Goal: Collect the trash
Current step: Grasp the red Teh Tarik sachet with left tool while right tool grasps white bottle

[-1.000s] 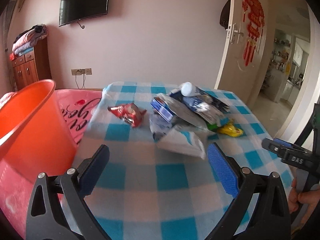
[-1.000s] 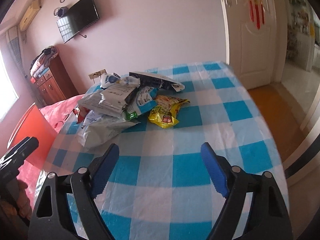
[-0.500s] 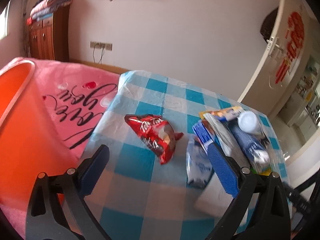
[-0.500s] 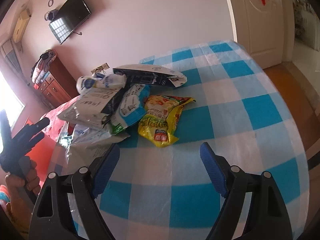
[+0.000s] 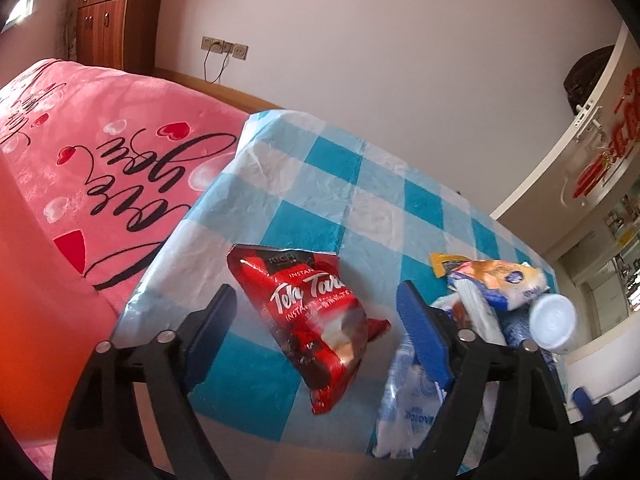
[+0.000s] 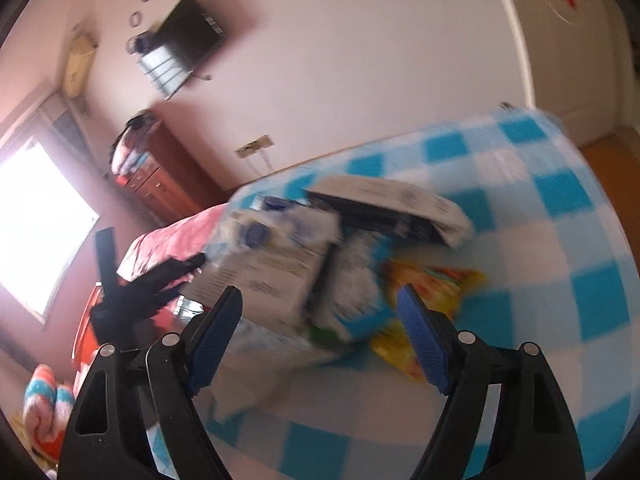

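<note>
Here the left gripper [image 5: 316,320] has its fingers apart and closing, the red sachet [image 5: 316,320] lying between them on the checked surface [image 5: 360,184], untouched. Closing too high, they could skid off the slack foil. The right gripper [image 6: 320,320] is closing too, empty, before the blurred wrapper pile [image 6: 304,272]; the white pouch [image 5: 404,396] crowds the left one's right finger.

Surface [image 5: 376,216] with blue-and-white checked cover.
Red snack packet [image 5: 316,320] at 6 o'clock; heap of wrappers [image 5: 496,292] at 4 o'clock.
</note>
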Demonstrator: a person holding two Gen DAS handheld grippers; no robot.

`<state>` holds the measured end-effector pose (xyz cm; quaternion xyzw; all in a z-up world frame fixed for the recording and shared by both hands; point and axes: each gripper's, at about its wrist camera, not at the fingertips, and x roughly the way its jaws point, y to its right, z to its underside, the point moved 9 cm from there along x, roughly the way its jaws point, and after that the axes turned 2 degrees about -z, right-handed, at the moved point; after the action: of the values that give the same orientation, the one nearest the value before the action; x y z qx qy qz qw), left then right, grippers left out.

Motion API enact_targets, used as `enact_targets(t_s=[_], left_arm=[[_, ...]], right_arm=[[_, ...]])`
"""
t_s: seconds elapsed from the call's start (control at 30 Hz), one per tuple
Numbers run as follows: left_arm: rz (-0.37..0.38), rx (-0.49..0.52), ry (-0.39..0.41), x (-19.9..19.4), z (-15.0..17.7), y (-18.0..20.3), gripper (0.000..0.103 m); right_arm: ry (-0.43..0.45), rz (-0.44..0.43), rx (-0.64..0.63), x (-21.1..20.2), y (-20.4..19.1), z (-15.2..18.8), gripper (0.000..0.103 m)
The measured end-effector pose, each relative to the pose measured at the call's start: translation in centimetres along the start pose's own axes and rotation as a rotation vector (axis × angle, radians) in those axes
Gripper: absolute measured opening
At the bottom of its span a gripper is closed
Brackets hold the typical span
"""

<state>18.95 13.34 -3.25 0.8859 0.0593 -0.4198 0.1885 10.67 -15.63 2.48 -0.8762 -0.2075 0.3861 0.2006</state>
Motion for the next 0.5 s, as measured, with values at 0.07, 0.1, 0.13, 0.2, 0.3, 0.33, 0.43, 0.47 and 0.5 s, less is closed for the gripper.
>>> enact_targets(t_s=[0.07,0.1,0.13,0.2,0.3,0.33,0.43,0.47,0.5], left_arm=[[-0.017,-0.005,-0.015,0.7,0.0,-0.2,0.074],[-0.025,-0.008,-0.023,1.1,0.1,-0.4,0.071],[-0.035,-0.010,-0.029,1.4,0.1,-0.6,0.069],[-0.036,-0.010,-0.030,1.8,0.1,-0.7,0.068],[-0.041,0.010,-0.025,1.7,0.2,-0.5,0.066],[-0.043,0.022,-0.020,1.7,0.2,-0.4,0.065],[-0.018,0.045,-0.028,1.7,0.7,0.3,0.056],[-0.011,0.052,-0.030,1.6,0.8,0.6,0.054],[-0.013,0.066,-0.026,1.5,1.0,0.9,0.053]], right_arm=[[-0.004,-0.015,-0.045,0.8,-1.4,-1.1,0.080],[-0.004,-0.011,-0.054,1.0,-1.7,-1.4,0.080],[-0.005,-0.007,-0.067,1.5,-1.9,-1.8,0.080],[-0.012,0.006,-0.102,2.4,-2.2,-2.2,0.080],[-0.029,0.035,-0.133,3.3,-1.9,-2.1,0.080],[-0.036,0.028,-0.123,3.6,-1.7,-1.9,0.080],[-0.034,0.012,-0.103,4.2,-1.5,-1.8,0.080],[-0.026,0.018,-0.114,4.3,-1.6,-2.0,0.080],[-0.022,0.020,-0.122,4.4,-1.7,-2.2,0.084]])
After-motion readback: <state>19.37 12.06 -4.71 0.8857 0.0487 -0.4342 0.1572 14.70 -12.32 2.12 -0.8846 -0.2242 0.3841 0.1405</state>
